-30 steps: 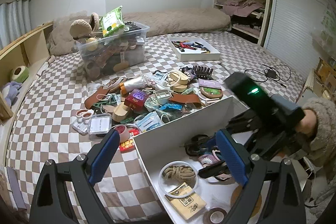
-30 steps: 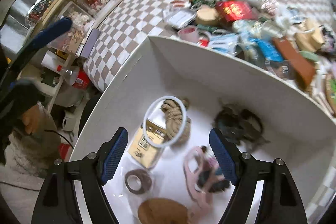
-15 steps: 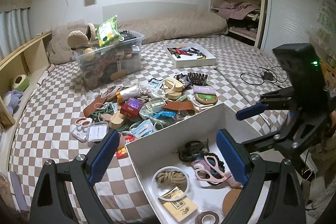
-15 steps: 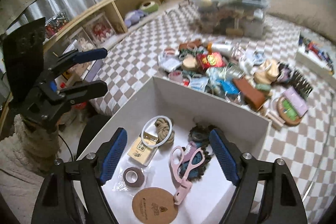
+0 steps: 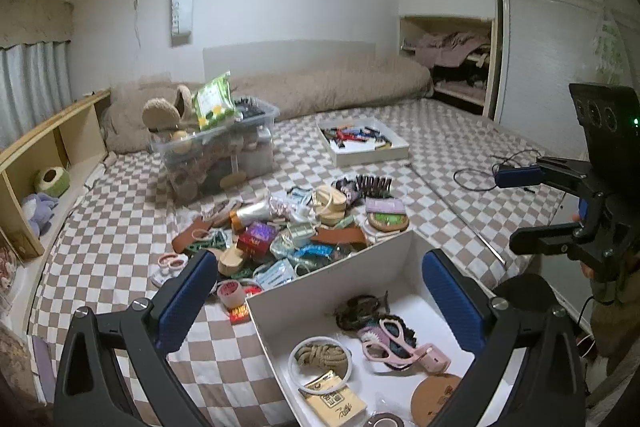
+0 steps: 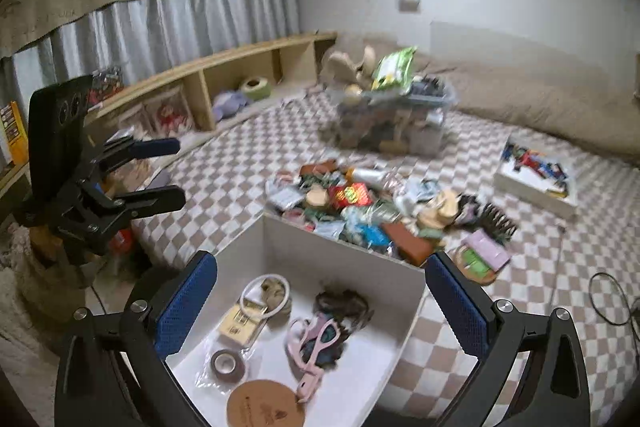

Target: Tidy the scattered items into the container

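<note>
Curtains [image 6: 168, 27] show only from the right wrist view

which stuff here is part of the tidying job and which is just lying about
Part of the job:
- open white box, partly filled
- heap of small scattered items on the checked bedspread

Just lying about:
- clear plastic tub of toys
- shallow white tray of pens
- black cable
</note>
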### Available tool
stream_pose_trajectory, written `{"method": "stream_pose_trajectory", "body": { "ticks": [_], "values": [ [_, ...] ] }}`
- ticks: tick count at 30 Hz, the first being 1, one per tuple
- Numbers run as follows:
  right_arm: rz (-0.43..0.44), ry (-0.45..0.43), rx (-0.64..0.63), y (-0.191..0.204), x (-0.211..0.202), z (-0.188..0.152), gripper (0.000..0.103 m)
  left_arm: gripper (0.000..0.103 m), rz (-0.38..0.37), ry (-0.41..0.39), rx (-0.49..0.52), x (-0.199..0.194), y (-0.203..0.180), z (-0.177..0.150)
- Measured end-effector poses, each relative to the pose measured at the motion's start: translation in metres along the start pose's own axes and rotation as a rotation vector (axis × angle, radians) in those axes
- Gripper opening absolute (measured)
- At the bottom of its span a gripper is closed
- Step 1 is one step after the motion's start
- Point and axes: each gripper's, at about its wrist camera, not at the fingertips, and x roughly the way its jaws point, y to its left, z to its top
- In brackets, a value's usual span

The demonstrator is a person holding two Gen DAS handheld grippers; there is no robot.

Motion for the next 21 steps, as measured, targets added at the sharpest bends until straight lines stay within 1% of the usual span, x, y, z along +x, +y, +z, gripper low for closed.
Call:
{"method": "stream_pose_trajectory", "body": {
  "ticks": [5, 9, 15, 21],
  "values": [
    [-0.057, -0.065, 0.021, -0.003, -0.016, -0.004, 0.103, 0.103, 0.033, -0.051, 0.003, -0.010, -0.003, 0.000],
    [-0.084, -0.099, 0.061, -0.007, -0.025, -0.011, 0.103, 0.103, 0.043, -0.065, -0.012, -0.012, -0.001, -0.004],
    [-0.121, -0.115, 0.087, -0.008, -0.031, -0.023, 0.103, 0.103, 0.090, -0.069, -0.041, -0.016, 0.003, -0.014],
    [-0.183, -0.112, 0.072, -0.006, -0.031, -0.032, 0.103, 0.103, 0.141, -0.058, -0.075, -0.017, 0.007, -0.027]
  ]
}}
